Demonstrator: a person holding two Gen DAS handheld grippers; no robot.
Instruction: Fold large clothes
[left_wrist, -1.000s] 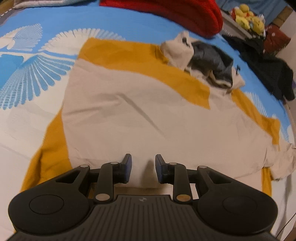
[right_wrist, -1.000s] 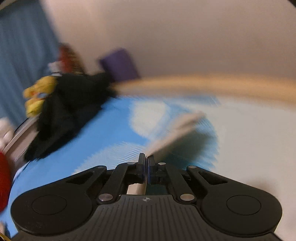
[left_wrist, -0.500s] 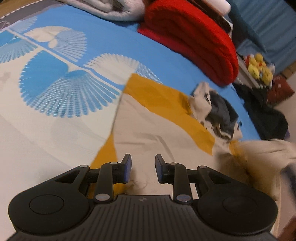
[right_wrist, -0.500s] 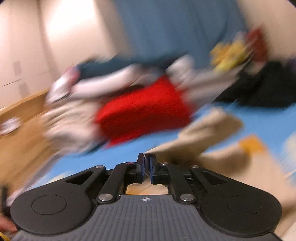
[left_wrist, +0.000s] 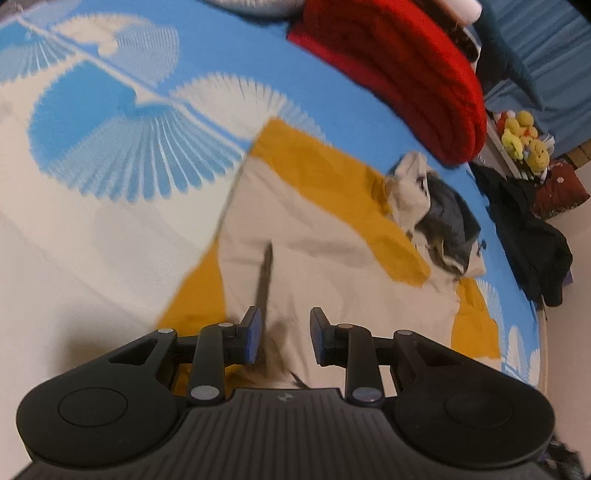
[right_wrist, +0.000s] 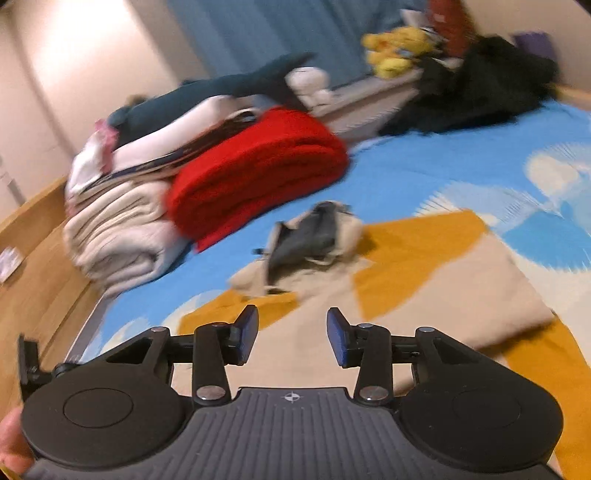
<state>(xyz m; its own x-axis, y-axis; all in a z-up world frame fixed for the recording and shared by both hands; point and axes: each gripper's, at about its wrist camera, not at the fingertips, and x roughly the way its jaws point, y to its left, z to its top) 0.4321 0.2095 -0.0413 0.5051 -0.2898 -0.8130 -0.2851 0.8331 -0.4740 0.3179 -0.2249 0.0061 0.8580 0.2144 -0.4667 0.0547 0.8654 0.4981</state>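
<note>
A large beige and mustard-yellow garment lies spread on the blue and white bed cover, its grey-lined hood bunched at the far end. My left gripper hovers low over the garment's near part with its jaws apart. A raised, blurred crease of beige cloth runs up between them, and the pads do not press on it. In the right wrist view, my right gripper hangs over the same garment. Its jaws are opening and hold nothing. The hood lies just beyond it.
A folded red blanket and a stack of pale bedding sit at the head of the bed. Black clothes and yellow plush toys lie at the far side. A wooden bed frame borders the left.
My right gripper, earlier shut on a beige piece of the garment, swung across the bed and let it go, and its jaws have parted. The left gripper shifted sideways, with its jaws unchanged.
</note>
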